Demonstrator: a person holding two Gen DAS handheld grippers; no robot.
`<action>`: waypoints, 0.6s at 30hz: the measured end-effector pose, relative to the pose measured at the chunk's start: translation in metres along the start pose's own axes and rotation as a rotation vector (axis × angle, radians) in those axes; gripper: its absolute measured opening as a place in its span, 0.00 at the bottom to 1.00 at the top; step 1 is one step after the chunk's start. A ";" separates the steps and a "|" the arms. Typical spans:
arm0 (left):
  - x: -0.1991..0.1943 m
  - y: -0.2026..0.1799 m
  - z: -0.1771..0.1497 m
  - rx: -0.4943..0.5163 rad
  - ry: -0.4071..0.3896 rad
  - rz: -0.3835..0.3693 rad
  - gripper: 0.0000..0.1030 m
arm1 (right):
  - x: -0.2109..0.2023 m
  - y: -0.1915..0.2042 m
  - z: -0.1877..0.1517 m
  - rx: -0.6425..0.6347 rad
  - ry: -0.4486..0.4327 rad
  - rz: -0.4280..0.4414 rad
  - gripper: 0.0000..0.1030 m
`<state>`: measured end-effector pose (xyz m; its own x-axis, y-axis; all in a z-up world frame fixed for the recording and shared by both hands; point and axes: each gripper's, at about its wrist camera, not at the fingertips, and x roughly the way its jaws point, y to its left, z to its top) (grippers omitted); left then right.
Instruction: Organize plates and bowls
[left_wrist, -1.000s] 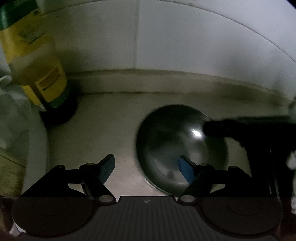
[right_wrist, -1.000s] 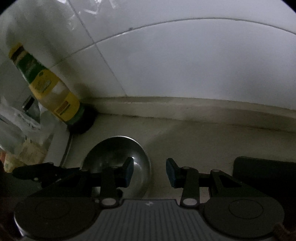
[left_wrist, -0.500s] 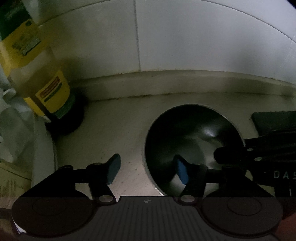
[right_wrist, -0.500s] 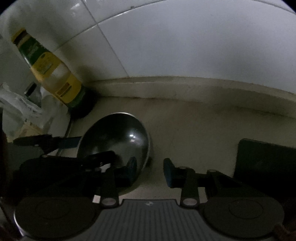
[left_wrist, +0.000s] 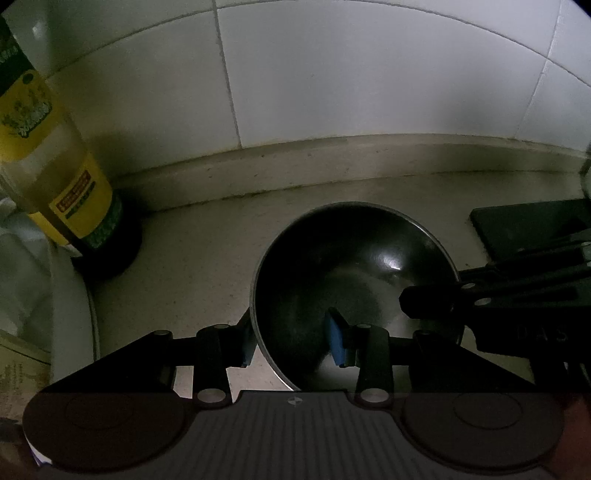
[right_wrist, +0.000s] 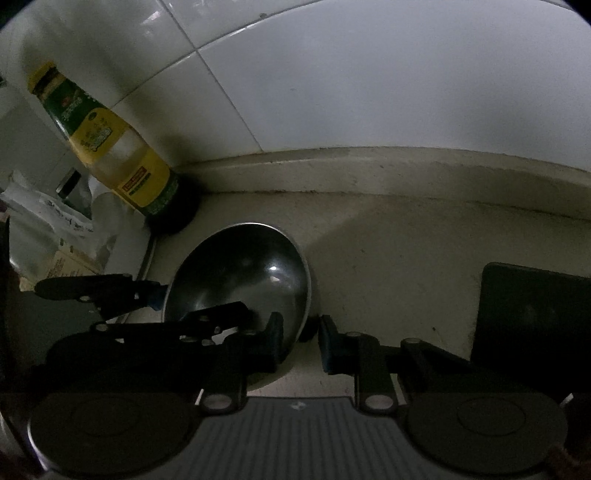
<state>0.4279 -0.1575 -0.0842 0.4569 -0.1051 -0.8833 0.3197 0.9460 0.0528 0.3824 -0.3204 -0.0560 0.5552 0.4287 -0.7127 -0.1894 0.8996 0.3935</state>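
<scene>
Left wrist view: a pale, speckled table (left_wrist: 192, 258) is seen in dim light, ended at the far side by a low raised ledge (left_wrist: 332, 155) under a wall of large white tiles (left_wrist: 369, 74) with grey grout lines. A dark metal bowl (left_wrist: 351, 266) is set on the table in the middle, with one bright glint on its inner wall. The left hand-held gripper (left_wrist: 291, 339) is placed astride the bowl's near-left rim, its blue pads held apart, one outside the rim and one inside; no clamping is shown. The right hand-held gripper (left_wrist: 424, 299) is seen entering from the right over the bowl's right edge.

In the right wrist view the right hand-held gripper (right_wrist: 301, 341) is likewise held apart astride the bowl's (right_wrist: 240, 269) near-right rim, with the left hand-held gripper (right_wrist: 155, 291) reaching in from the left.

At the far left a bottle (left_wrist: 55, 177) of pale liquid is stood close to the ledge, on a dark base. Its label is yellow and green with a small red panel; the writing cannot be read. A white rounded object (left_wrist: 74, 314) and crumpled clear plastic (right_wrist: 44, 221) are found at the left edge. A flat black slab (left_wrist: 528, 225) is laid on the table right of the bowl, apart from it. Letters "DAS" are faintly seen on the right gripper's body.
</scene>
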 end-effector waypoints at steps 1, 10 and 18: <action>-0.001 0.000 0.000 0.000 -0.001 -0.001 0.45 | -0.001 0.000 0.000 -0.001 0.000 -0.001 0.18; -0.017 -0.008 0.002 0.015 -0.042 0.000 0.46 | -0.015 0.001 -0.001 -0.009 -0.028 -0.008 0.18; -0.031 -0.009 0.000 0.020 -0.072 0.002 0.46 | -0.033 0.006 -0.005 -0.025 -0.052 -0.014 0.18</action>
<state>0.4105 -0.1625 -0.0573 0.5156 -0.1251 -0.8477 0.3348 0.9401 0.0649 0.3593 -0.3287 -0.0331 0.5989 0.4121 -0.6867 -0.2016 0.9074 0.3687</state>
